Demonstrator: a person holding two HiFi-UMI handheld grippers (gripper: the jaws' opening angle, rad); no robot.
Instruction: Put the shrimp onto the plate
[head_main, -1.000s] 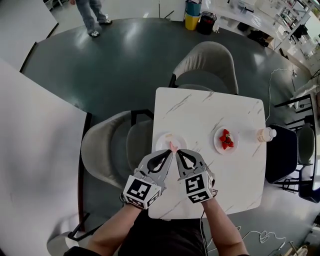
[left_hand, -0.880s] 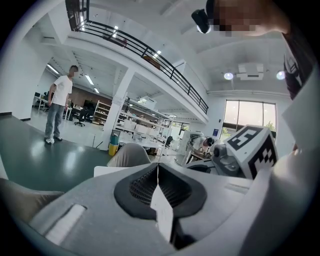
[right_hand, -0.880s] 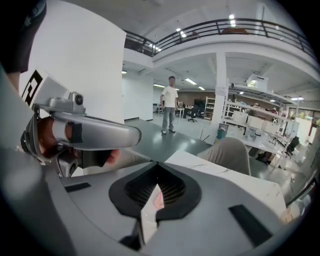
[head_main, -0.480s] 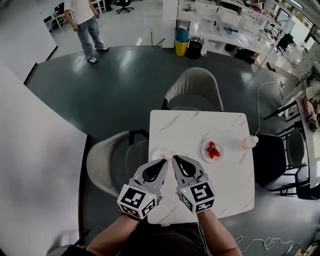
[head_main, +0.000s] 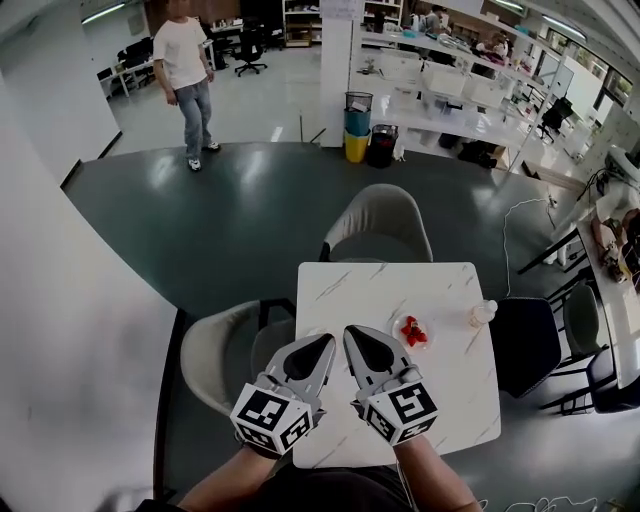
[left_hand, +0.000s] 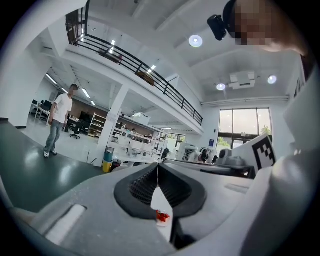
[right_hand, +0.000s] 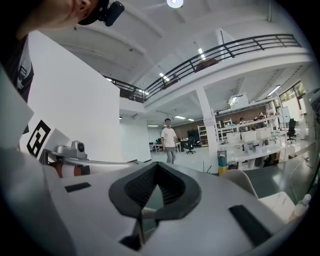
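Note:
A small white plate (head_main: 400, 327) holding red shrimp (head_main: 412, 332) lies on the white marble table (head_main: 440, 380), just right of my gripper tips. Both grippers are raised above the table's near left part, side by side. My left gripper (head_main: 327, 339) is shut, with nothing visible between its jaws. My right gripper (head_main: 350, 331) is shut too, and empty. In the left gripper view the closed left gripper (left_hand: 158, 168) points across the table, and the red shrimp (left_hand: 161, 216) shows on its plate below the tips. In the right gripper view the shut right gripper (right_hand: 157, 167) faces the open hall.
A pale bottle (head_main: 482, 313) stands at the table's right edge. A beige chair (head_main: 378, 225) is at the far side, another beige chair (head_main: 222, 350) at the left, a dark chair (head_main: 525, 345) at the right. A person (head_main: 188, 75) stands far off; bins (head_main: 357, 120) stand beyond.
Both grippers have lifted up from the table towards the head camera, and the view has tilted up. The left plate with a pink piece, seen before, is now hidden behind the grippers.

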